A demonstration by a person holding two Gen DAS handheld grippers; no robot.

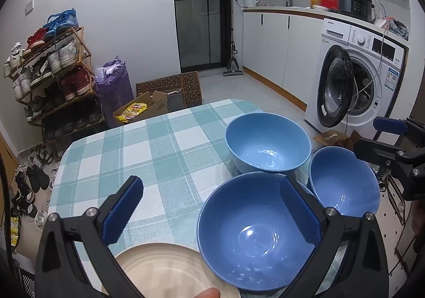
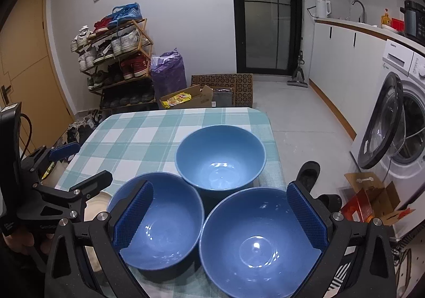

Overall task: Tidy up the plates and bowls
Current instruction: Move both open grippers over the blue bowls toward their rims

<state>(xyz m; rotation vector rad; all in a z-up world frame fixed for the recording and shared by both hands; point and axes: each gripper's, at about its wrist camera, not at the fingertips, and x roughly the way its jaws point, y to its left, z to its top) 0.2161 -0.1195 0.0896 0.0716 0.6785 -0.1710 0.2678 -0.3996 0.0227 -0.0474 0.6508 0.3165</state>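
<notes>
Left wrist view shows the left gripper with its jaws spread wide above a table covered in a teal-and-white checked cloth. Three glossy blue round ceramic bowls sit in a tight cluster on the cloth, and the far bowl serves as the landmark. The left near bowl sits just in front of the far bowl, rims about touching; the left gripper's right finger overlaps its rim, though contact cannot be told. The right near bowl sits just right of that one, near the table's right edge. A cream round plate lies in front and left of the far bowl, partly under the left near bowl's rim.

Right wrist view shows the right gripper, jaws also wide and empty, above the two near bowls. A white washing machine with its door open stands beyond the far bowl, to the right.
</notes>
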